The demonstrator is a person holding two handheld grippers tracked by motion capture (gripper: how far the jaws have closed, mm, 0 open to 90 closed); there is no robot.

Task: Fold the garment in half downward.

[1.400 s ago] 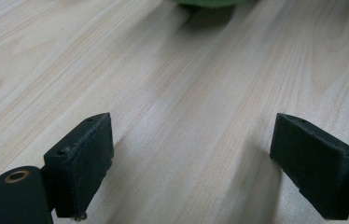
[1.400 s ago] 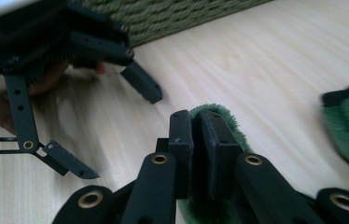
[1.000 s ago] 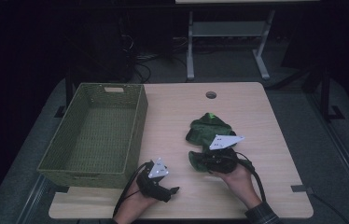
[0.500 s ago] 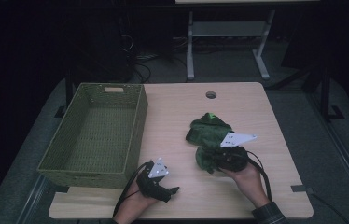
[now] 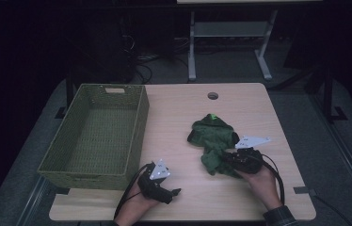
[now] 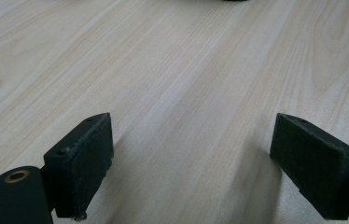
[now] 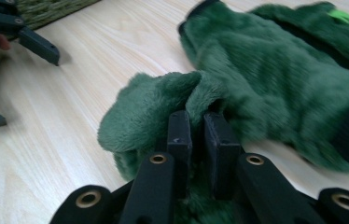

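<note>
While the right gripper (image 7: 196, 135) stands clamped on a fold of the green fleece garment (image 5: 213, 140), its jaws drawn nearly together with plush pinched between them, the left gripper (image 6: 205, 163) rests low over bare desk (image 5: 179, 113) with jaws wide apart and nothing between them. In the high view the garment lies crumpled right of centre on the desk, its near end bunched at the right gripper (image 5: 233, 162) and its far end, marked by a small bright green tab, pointing toward the top of the frame. A woven green basket (image 5: 139, 127) occupies the left of the frame, well apart from the garment, and appears empty. The left gripper (image 5: 174, 190) sits at lower centre, just beside the basket's near corner. Judgement: the work appears to be at an early stage; a hold on the garment is secured, but it is neither laid flat nor folded, and nothing has gone into the basket. Whether straightening or transfer is intended cannot be told; either remains wholly to do.
</note>
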